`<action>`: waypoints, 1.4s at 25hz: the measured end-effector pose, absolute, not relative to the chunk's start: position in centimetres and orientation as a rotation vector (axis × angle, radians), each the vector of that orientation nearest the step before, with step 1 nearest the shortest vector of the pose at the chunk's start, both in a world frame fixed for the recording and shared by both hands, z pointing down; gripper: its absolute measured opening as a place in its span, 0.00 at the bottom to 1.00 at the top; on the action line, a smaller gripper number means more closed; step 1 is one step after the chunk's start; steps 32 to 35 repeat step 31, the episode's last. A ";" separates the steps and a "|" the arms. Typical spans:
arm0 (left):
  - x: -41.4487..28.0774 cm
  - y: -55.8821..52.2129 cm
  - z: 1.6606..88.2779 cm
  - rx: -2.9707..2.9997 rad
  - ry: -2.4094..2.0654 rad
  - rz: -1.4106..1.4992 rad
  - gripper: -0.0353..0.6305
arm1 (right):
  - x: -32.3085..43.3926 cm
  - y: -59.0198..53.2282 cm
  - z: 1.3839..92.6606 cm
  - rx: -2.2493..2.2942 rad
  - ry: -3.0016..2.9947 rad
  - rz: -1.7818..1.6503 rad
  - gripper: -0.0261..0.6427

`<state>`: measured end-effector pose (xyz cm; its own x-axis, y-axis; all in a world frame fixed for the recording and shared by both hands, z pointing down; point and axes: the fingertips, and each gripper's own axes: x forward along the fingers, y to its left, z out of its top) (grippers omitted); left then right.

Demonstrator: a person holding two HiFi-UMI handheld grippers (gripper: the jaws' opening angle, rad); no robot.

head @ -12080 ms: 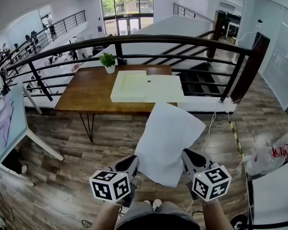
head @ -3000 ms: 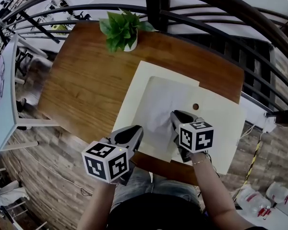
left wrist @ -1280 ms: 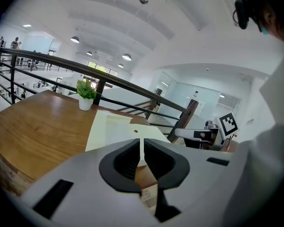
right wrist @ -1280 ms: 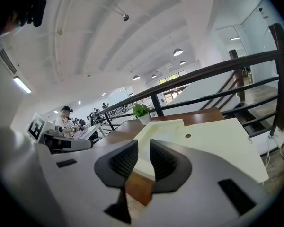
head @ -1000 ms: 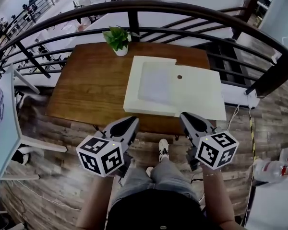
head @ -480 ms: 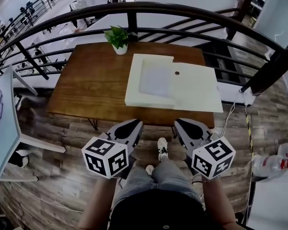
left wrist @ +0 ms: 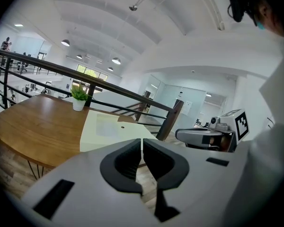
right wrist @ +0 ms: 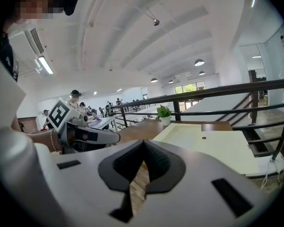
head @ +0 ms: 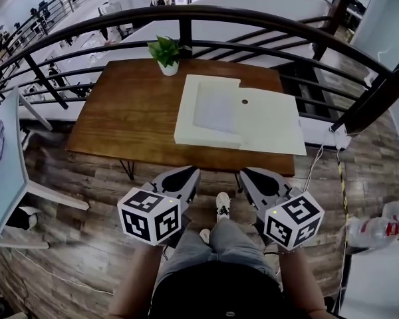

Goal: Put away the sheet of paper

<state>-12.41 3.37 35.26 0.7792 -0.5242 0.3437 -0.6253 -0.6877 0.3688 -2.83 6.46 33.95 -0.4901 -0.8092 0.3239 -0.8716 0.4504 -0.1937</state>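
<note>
- My left tool (left wrist: 142, 144) has its two dark, ribbed pads pressed together tip to tip, with nothing between them. The shell around them is smooth pale-grey plastic.
- My right tool (right wrist: 143, 148) reads the same: black pads closed on each other and empty, with only plank floor showing through the slot below them.
- In the head view both tools hang side by side over the floor (head: 86, 244), on the near side of the counter (head: 126, 118) and clear of it. Each carries a white cube (head: 149, 216) printed with black square markers.
- The sheet of paper (head: 215, 111) lies flat on the counter, a pale grey-white rectangle on top of a thick cream slab (head: 186, 128), well ahead of both tools.
- Its edges are faint against the slab, so I cannot say whether it sits in a shallow recess or simply on the surface.
- Right of the slab lies a thinner cream panel (head: 272, 128) with a small round dark hole (head: 245, 101) near its far edge.
- The counter is warm brown wood, smooth-grained with rounded corners, on thin dark hairpin legs.
- A small leafy plant (head: 166, 50) in a white pot stands at the counter's far edge, near the slab's corner.
- A dark, curved metal railing (head: 253, 18) runs behind the counter, and the floor is mottled wood planking.
</note>
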 end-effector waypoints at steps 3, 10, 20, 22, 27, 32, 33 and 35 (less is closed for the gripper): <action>-12.4 3.8 35.4 2.503 -0.863 0.308 0.09 | -2.9 6.8 33.8 1.479 -2.530 0.516 0.08; -12.4 4.2 35.5 2.500 -0.869 0.321 0.09 | -2.8 7.2 33.8 1.508 -2.523 0.520 0.08; -12.9 4.3 35.8 2.470 -0.899 0.326 0.09 | -1.9 7.2 33.6 1.537 -2.509 0.519 0.08; -12.9 4.4 35.7 2.472 -0.891 0.323 0.09 | -2.0 7.3 33.7 1.525 -2.518 0.522 0.08; -12.8 4.6 35.7 2.481 -0.878 0.320 0.09 | -2.0 7.6 33.8 1.521 -2.526 0.518 0.08; -13.0 4.6 35.6 2.475 -0.884 0.309 0.09 | -2.1 7.6 33.9 1.518 -2.523 0.522 0.08; -13.0 4.6 35.6 2.475 -0.884 0.309 0.09 | -2.1 7.6 33.9 1.518 -2.523 0.522 0.08; -13.0 4.6 35.6 2.475 -0.884 0.309 0.09 | -2.1 7.6 33.9 1.518 -2.523 0.522 0.08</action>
